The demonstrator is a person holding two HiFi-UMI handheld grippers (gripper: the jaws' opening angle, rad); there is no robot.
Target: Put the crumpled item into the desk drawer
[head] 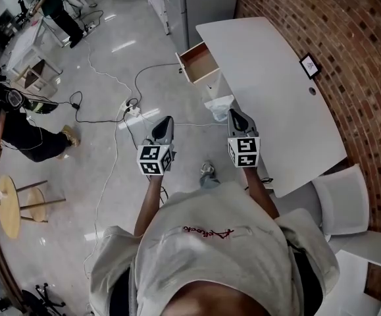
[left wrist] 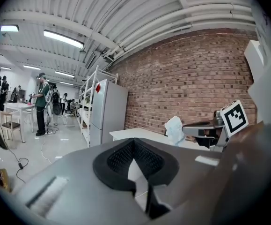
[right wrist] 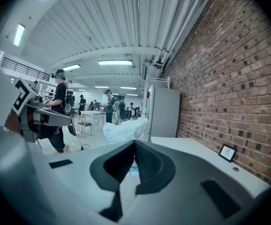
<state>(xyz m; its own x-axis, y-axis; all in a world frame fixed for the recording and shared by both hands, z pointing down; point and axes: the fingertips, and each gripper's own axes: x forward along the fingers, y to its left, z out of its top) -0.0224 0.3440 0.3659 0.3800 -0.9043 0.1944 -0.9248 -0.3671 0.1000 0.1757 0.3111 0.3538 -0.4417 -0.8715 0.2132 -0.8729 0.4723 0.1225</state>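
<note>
Pinching wad (right wrist: 123,128) at tips of right fingers (right wrist: 145,159), left fingers (left wrist: 120,158) closed on nothing, open drawer (head: 201,63) ahead of both.

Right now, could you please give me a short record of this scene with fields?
crumpled item: white, at the tip of the right tongs, near the desk's edge
right tongs: shut on the crumpled item
left tongs: shut, empty, over the floor
drawer: open, nothing seen inside, ahead of both tongs
desk: white, along the brick wall
</note>
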